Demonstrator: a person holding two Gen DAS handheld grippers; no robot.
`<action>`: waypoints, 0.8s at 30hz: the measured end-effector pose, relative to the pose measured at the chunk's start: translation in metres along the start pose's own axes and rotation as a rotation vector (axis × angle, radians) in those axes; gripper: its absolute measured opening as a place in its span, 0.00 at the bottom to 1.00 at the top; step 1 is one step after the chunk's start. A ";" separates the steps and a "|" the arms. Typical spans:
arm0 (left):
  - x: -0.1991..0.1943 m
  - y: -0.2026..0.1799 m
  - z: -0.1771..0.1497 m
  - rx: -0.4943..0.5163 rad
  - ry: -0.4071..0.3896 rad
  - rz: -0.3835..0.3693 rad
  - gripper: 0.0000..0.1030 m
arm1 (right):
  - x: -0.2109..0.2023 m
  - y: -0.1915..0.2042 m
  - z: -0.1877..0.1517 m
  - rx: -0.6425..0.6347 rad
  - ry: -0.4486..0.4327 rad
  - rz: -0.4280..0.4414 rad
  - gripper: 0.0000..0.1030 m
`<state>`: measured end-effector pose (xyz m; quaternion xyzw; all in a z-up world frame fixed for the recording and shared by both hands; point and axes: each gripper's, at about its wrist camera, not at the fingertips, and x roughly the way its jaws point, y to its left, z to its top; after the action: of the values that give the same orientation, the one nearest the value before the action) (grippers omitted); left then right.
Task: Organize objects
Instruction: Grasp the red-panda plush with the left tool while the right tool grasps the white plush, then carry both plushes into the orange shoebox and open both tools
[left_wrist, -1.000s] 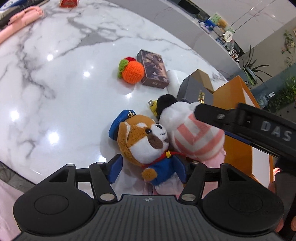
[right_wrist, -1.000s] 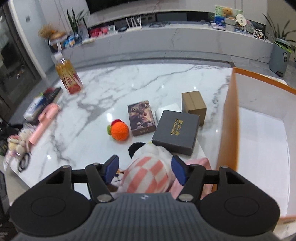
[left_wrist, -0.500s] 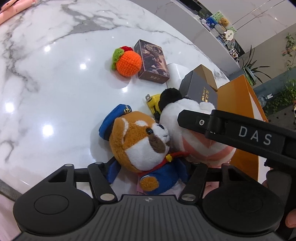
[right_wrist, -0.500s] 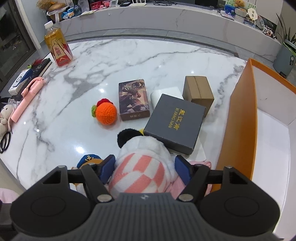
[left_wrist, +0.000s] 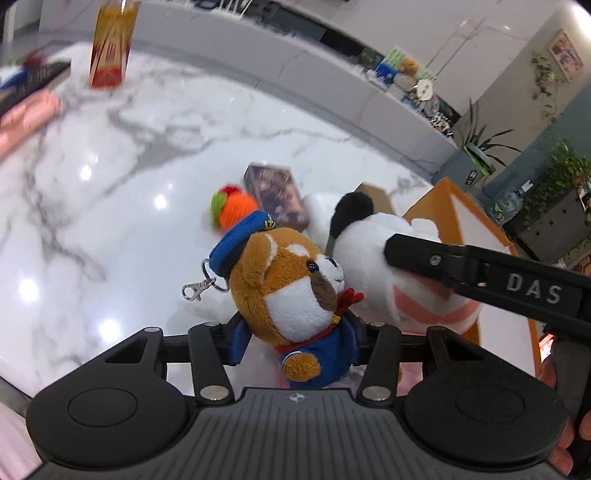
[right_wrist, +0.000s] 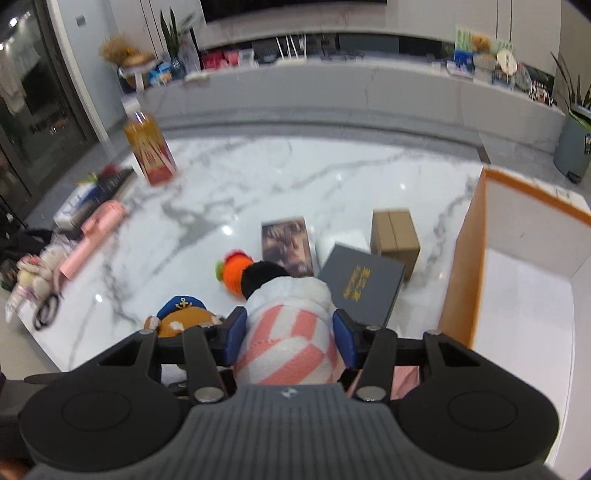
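Observation:
My left gripper (left_wrist: 295, 341) is shut on a brown plush dog (left_wrist: 291, 291) in a blue sailor cap and jacket, held up off the marble table (left_wrist: 110, 192). My right gripper (right_wrist: 290, 338) is shut on a white plush with pink checks and a black ear (right_wrist: 291, 325), also lifted; that plush (left_wrist: 380, 266) and the right gripper's finger (left_wrist: 461, 269) show at the right of the left wrist view. The dog's cap shows in the right wrist view (right_wrist: 181, 306). An orange-walled box with a white inside (right_wrist: 517, 280) stands at the right.
On the table lie a knitted orange ball (right_wrist: 231, 271), a picture box (right_wrist: 286, 243), a dark grey box (right_wrist: 360, 286), a cardboard box (right_wrist: 395, 236) and a white pad. A drink bottle (right_wrist: 149, 153), a pink case (right_wrist: 92, 236) and scissors sit far left.
Both grippers have closed on their plush toys and lifted them off the table. The views have tilted up toward the room.

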<state>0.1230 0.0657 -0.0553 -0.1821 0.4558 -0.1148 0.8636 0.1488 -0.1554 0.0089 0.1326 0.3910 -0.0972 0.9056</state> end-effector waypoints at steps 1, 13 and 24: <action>-0.005 -0.003 0.003 0.015 -0.009 -0.001 0.55 | -0.007 -0.001 0.001 0.009 -0.018 0.004 0.51; -0.052 -0.112 0.026 0.348 -0.074 -0.159 0.55 | -0.117 -0.056 0.002 0.198 -0.292 -0.016 0.51; 0.031 -0.218 0.006 0.624 0.128 -0.183 0.55 | -0.125 -0.170 -0.047 0.543 -0.264 -0.091 0.51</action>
<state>0.1385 -0.1425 0.0165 0.0588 0.4338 -0.3371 0.8335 -0.0151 -0.2927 0.0416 0.3387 0.2352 -0.2549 0.8746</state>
